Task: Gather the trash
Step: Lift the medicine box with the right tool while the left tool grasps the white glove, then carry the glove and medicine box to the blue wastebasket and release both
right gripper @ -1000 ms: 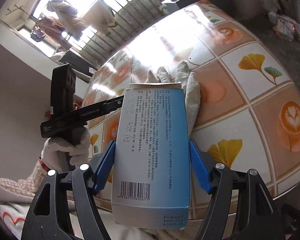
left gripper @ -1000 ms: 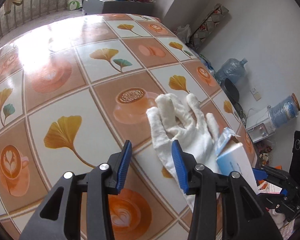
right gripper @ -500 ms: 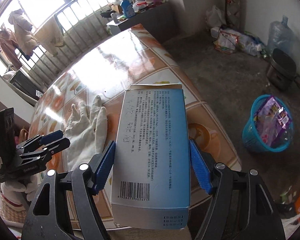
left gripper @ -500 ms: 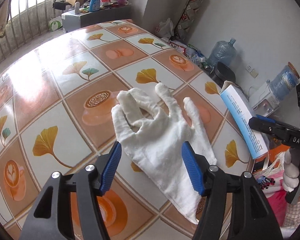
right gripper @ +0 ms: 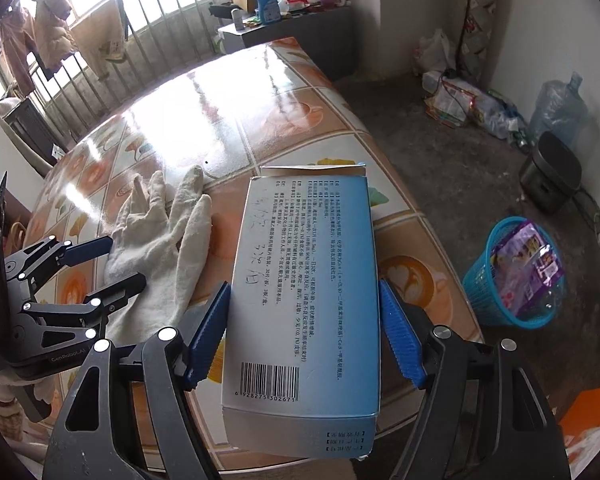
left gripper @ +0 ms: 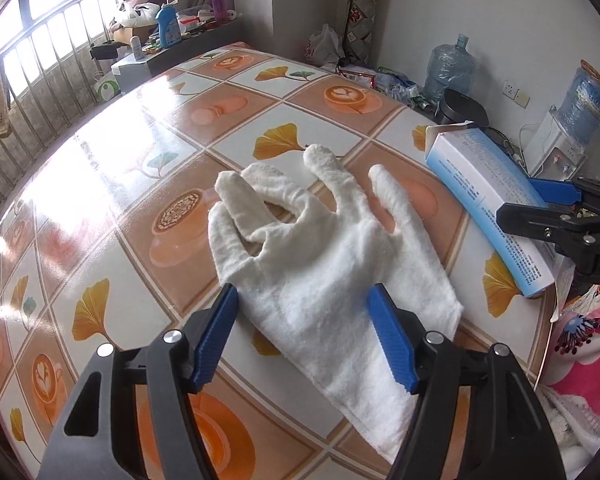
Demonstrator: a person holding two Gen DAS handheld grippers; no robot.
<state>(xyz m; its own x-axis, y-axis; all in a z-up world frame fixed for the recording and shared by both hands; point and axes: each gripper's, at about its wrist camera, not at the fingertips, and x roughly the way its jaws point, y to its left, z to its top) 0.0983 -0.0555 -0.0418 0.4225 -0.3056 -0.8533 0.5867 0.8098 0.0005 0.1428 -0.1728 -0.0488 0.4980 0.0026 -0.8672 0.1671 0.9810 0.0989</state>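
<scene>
- The table [left gripper: 148, 168], tiled in orange and white squares with coffee cups and yellow leaves, is filling most of both views and glaring under the window light.
- The box [right gripper: 304, 300], tall, pale blue fading to white, with printed text, handwriting and a barcode, is hanging over the table's near edge; its top flap is standing open.
- The glove [left gripper: 324, 264], white and fuzzy, is lying flat on the table, fingers splayed away from the left gripper and its cuff nearest that gripper.
- The basket [right gripper: 512, 276], blue plastic with purple wrappers inside, is sitting on the floor, well apart from the table's edge.
- The right gripper [right gripper: 304, 332] is tilting steeply down beside the table, its blue pads pressing both long sides of the box.
- The left gripper [left gripper: 304, 340] is tilting steeply down over the table; its jaws have just been opening and are standing spread on either side of the glove's cuff, not pinching it.
</scene>
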